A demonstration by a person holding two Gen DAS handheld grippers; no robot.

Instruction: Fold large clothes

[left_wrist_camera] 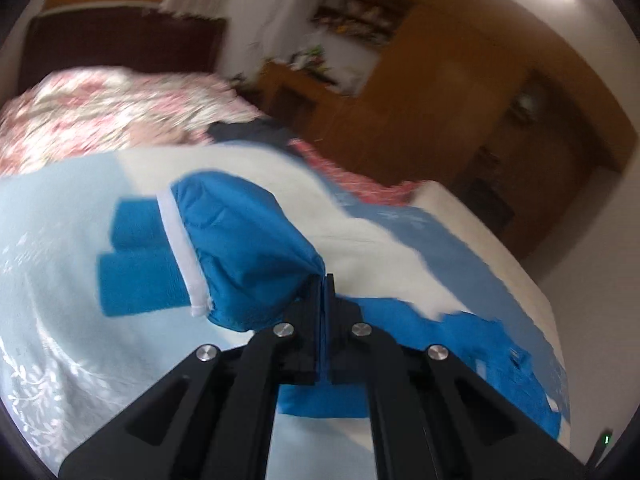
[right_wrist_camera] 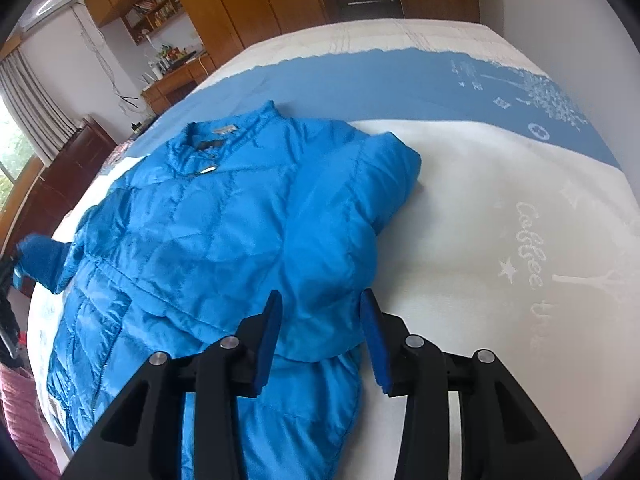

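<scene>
Bright blue quilted puffer jacket [right_wrist_camera: 208, 240] spread front-up over the left and centre of the right wrist frame, on a bed with a white and blue blanket [right_wrist_camera: 460, 208], collar toward the upper left. Left claw [left_wrist_camera: 325, 280] at lower centre of its frame, pressed together on a blue sleeve [left_wrist_camera: 248, 248] with a white band, lifted off the bed. Right claw [right_wrist_camera: 320, 312] at bottom centre, spread, jacket fabric lying between the blue pads [right_wrist_camera: 268, 344]; contact not discernible.
</scene>
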